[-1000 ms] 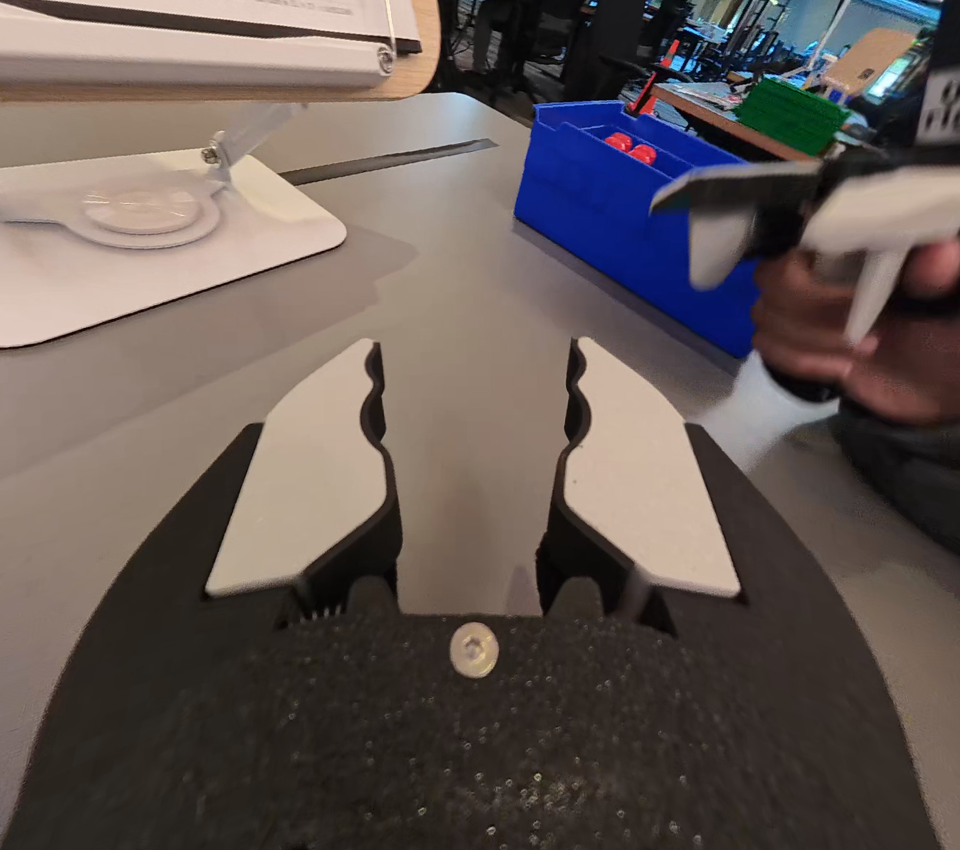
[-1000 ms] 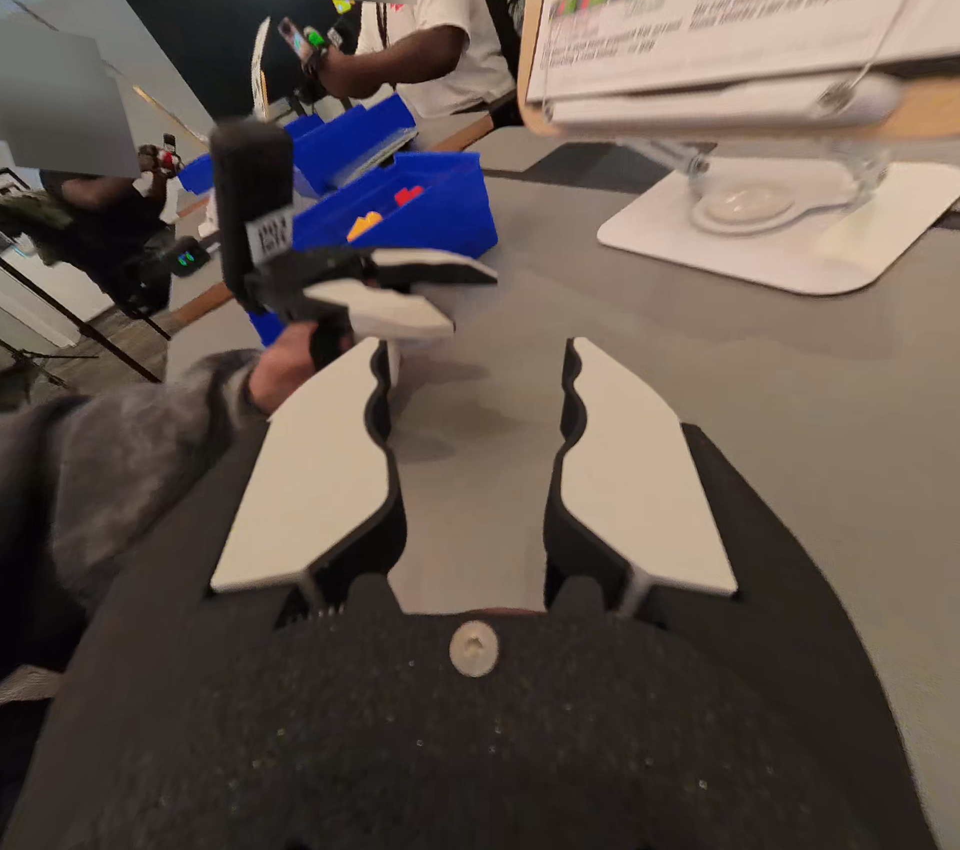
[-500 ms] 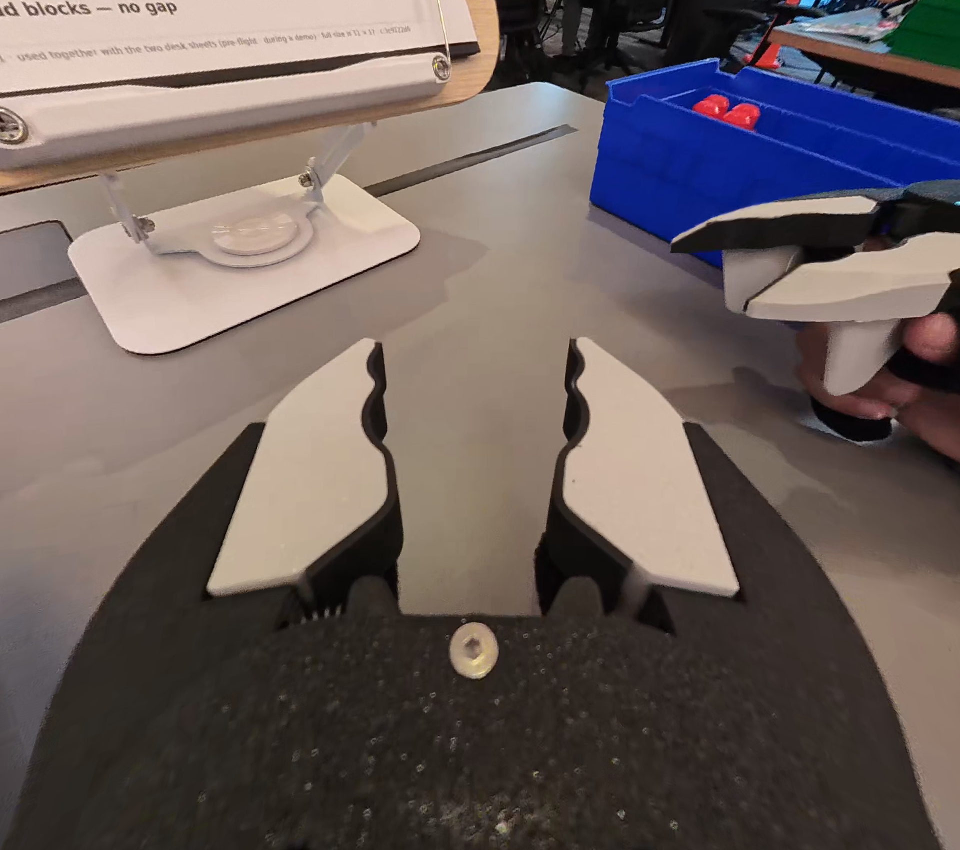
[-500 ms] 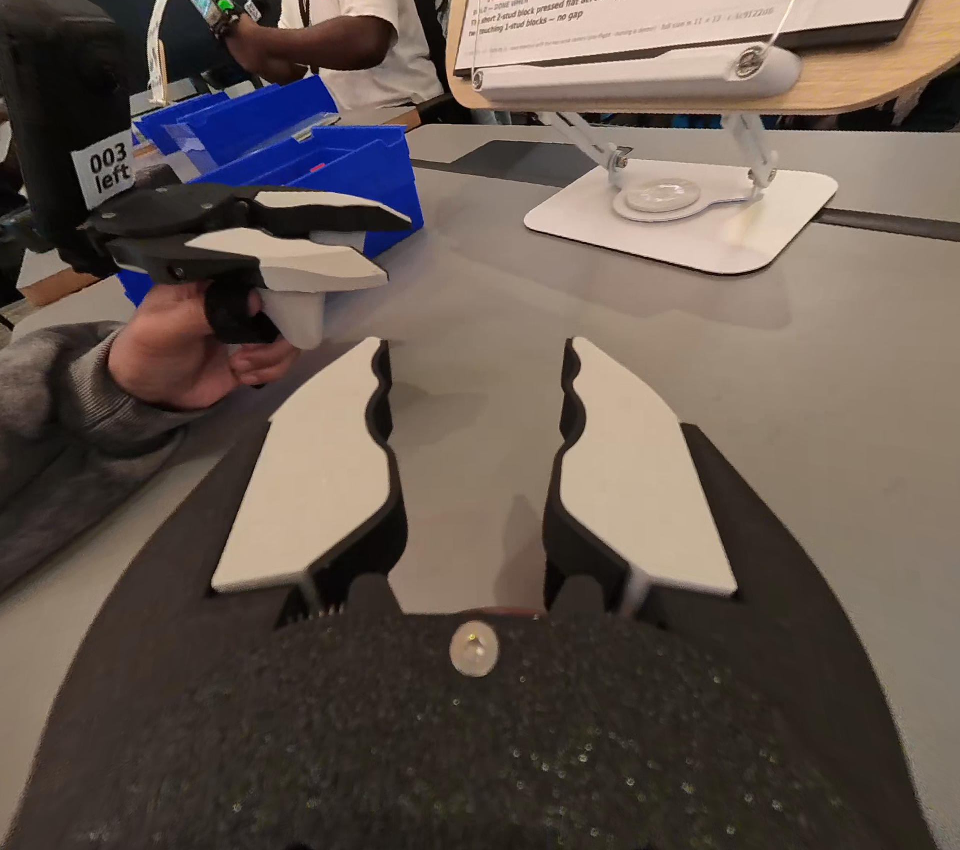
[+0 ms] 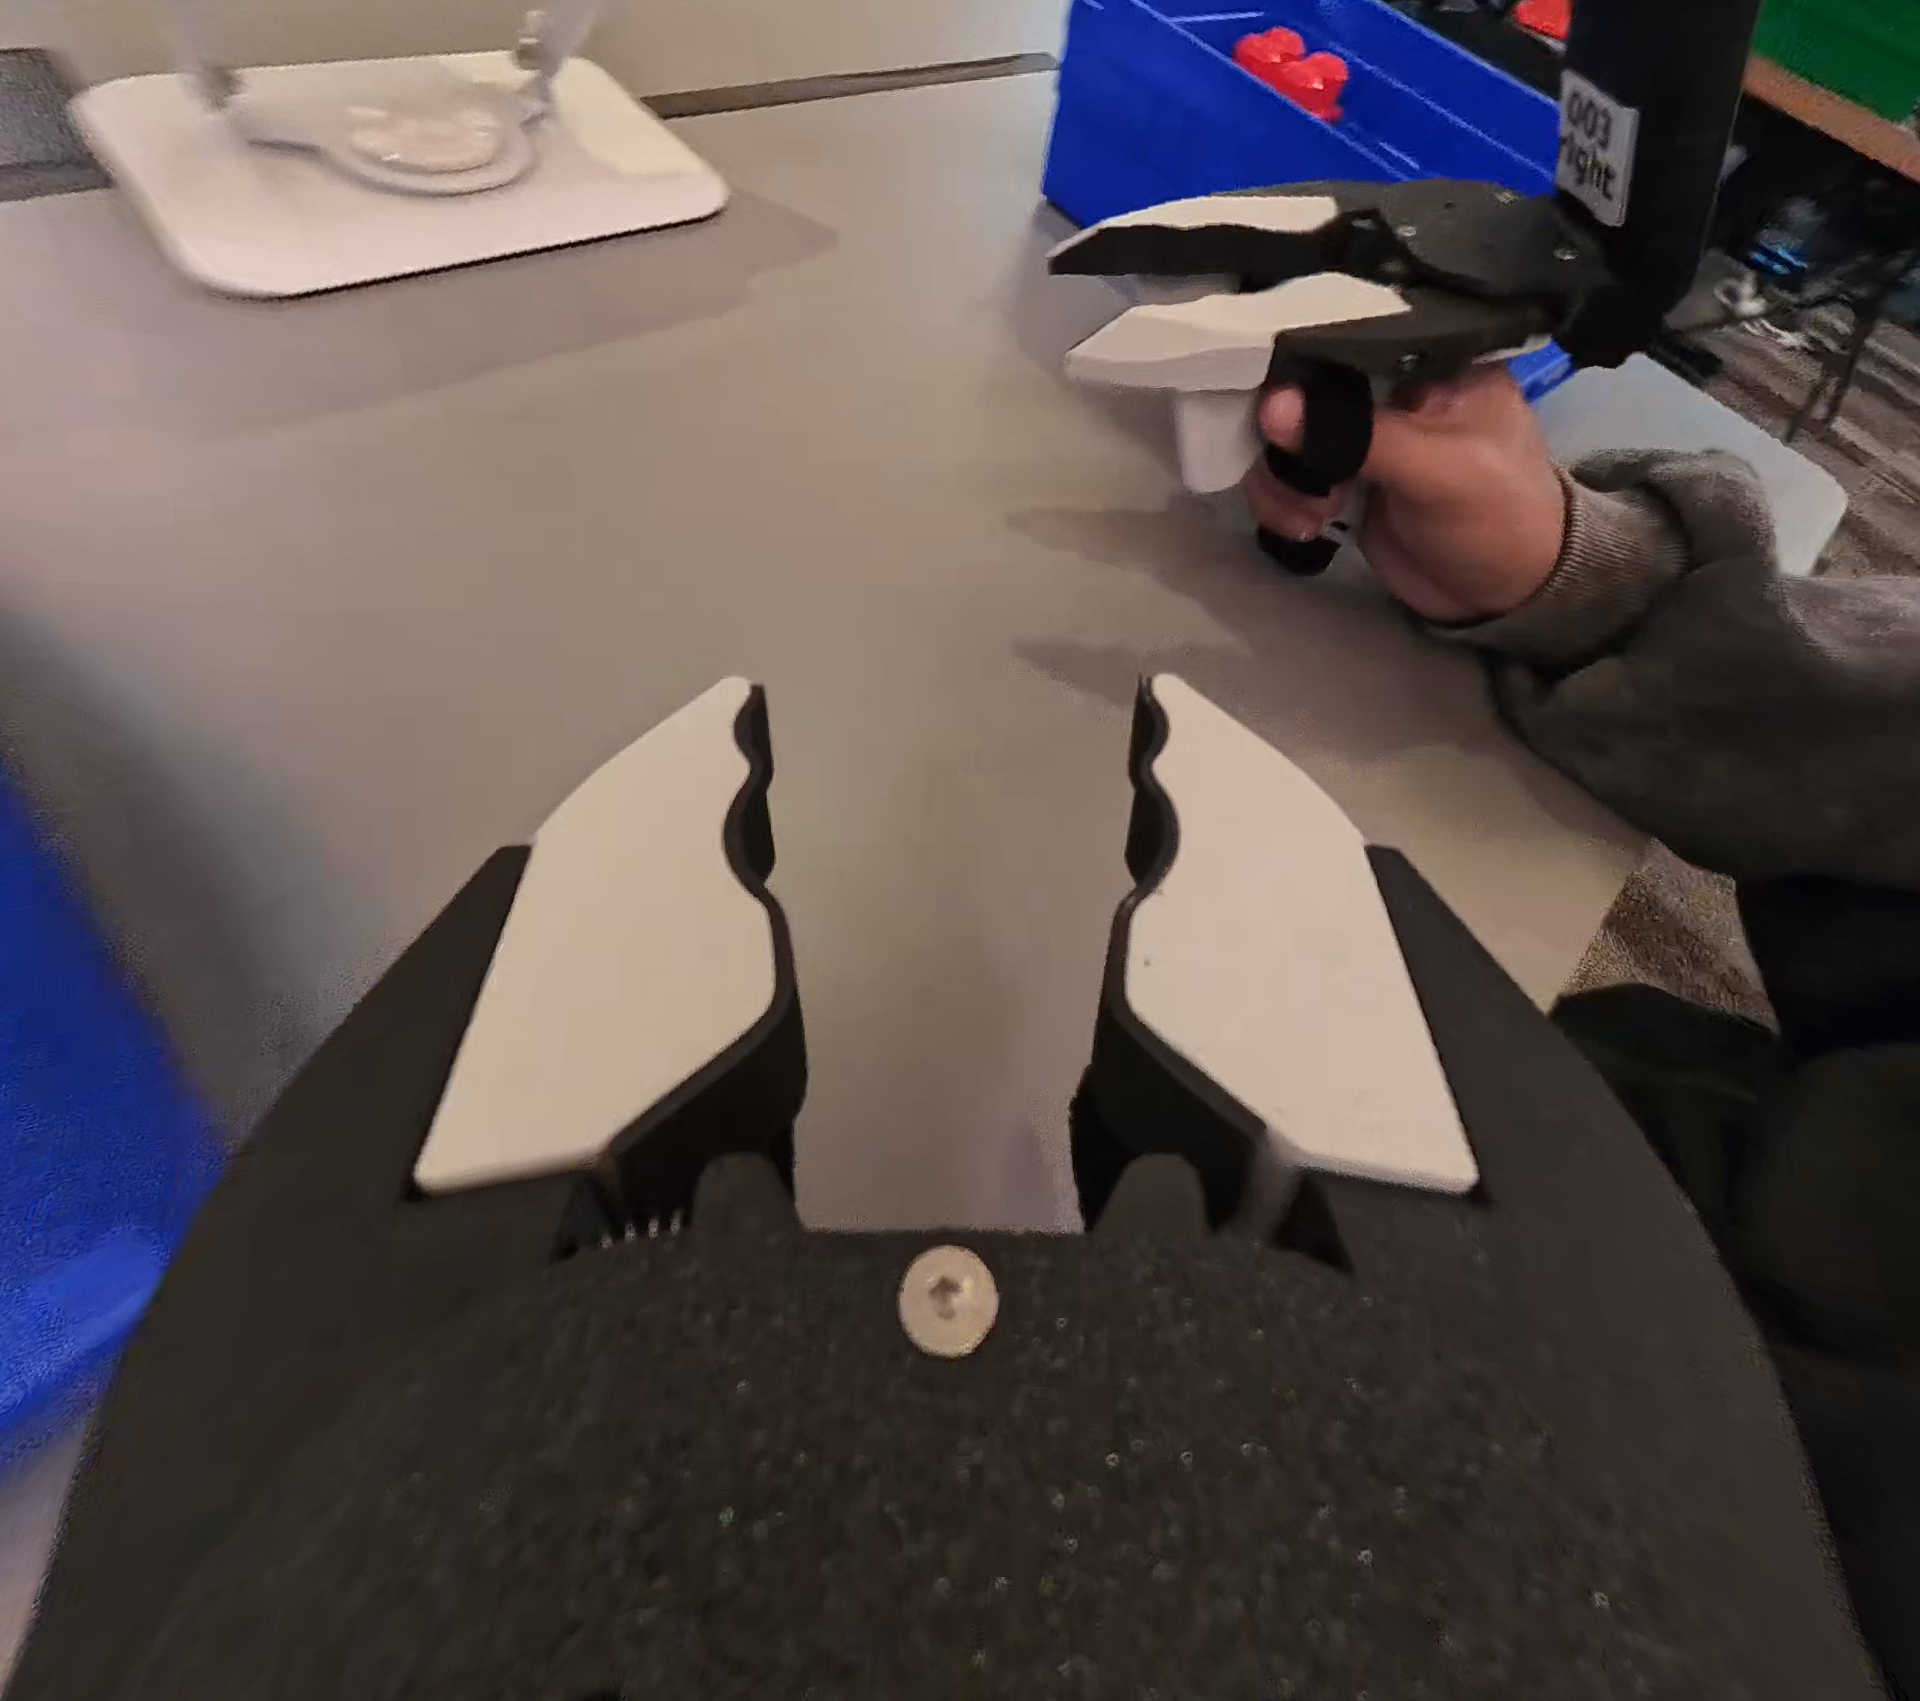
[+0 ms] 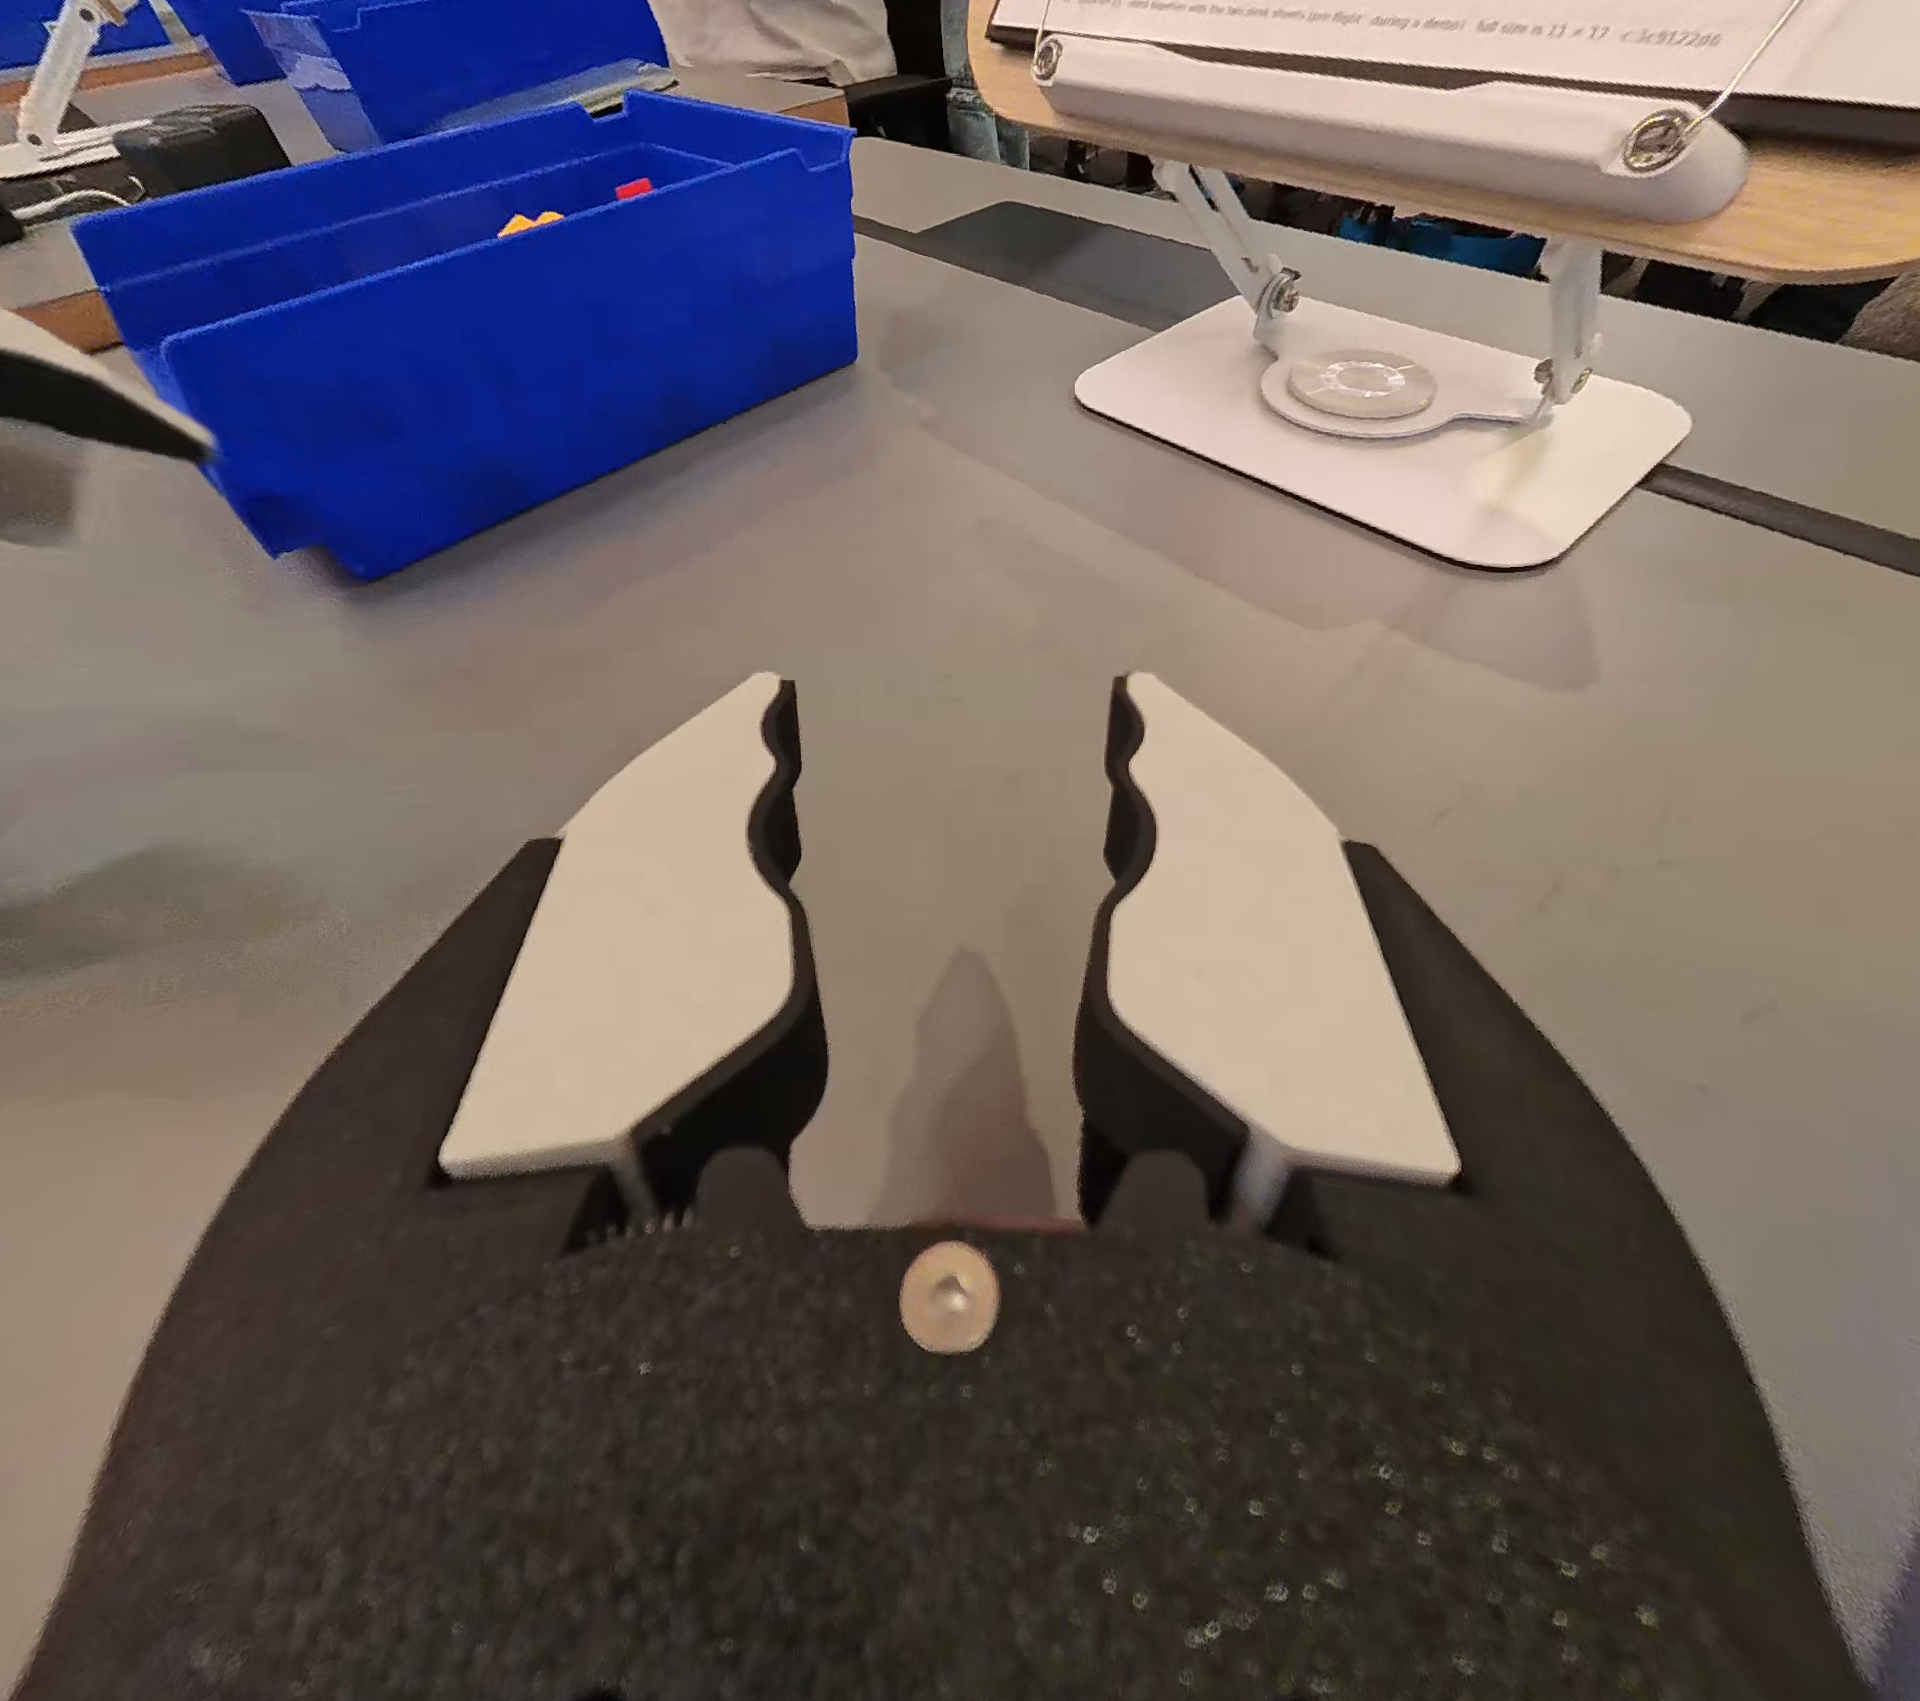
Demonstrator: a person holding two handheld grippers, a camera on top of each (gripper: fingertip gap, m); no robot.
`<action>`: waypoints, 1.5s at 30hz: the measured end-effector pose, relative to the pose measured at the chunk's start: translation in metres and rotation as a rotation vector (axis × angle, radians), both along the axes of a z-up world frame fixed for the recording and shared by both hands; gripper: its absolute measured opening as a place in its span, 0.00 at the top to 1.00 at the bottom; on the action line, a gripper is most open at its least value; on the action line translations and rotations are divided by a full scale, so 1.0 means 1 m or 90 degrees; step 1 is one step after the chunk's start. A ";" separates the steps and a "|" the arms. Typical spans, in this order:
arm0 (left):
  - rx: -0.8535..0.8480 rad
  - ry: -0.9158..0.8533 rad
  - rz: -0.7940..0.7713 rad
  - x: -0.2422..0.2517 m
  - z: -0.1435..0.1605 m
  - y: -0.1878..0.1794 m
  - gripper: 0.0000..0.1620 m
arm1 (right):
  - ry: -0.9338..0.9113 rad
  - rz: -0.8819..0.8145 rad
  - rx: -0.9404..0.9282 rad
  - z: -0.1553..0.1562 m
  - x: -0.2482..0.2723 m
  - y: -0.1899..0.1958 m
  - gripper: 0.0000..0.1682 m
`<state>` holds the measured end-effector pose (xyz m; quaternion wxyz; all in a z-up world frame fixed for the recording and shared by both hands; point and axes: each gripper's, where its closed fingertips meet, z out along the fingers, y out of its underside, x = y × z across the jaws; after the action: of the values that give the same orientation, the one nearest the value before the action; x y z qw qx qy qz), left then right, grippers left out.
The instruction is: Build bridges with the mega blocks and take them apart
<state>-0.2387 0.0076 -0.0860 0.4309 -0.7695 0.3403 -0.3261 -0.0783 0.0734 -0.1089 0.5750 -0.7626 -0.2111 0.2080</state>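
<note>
Left gripper point(image 5: 951, 695) and right gripper point(image 6: 954, 690), jaws apart and empty, hover over the grey table point(image 6: 1143, 612); red mega blocks point(image 5: 1294, 67) sit in the blue bin point(image 5: 1164, 113), upper right of the left wrist view

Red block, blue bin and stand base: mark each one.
red block point(image 5: 1291, 71), left wrist view, on its studded top.
blue bin point(image 6: 520, 394), right wrist view, on its front wall.
stand base point(image 6: 1455, 488), right wrist view, on the bare white plate.
</note>
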 end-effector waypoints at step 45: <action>0.191 0.534 -0.467 0.004 -0.003 0.058 0.74 | 0.060 -0.012 -0.030 0.000 0.012 0.005 0.72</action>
<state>-0.2346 0.0658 -0.0890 0.2223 -0.5950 0.7692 -0.0694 -0.0661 0.0785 -0.1087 0.5679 -0.7673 -0.1717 0.2434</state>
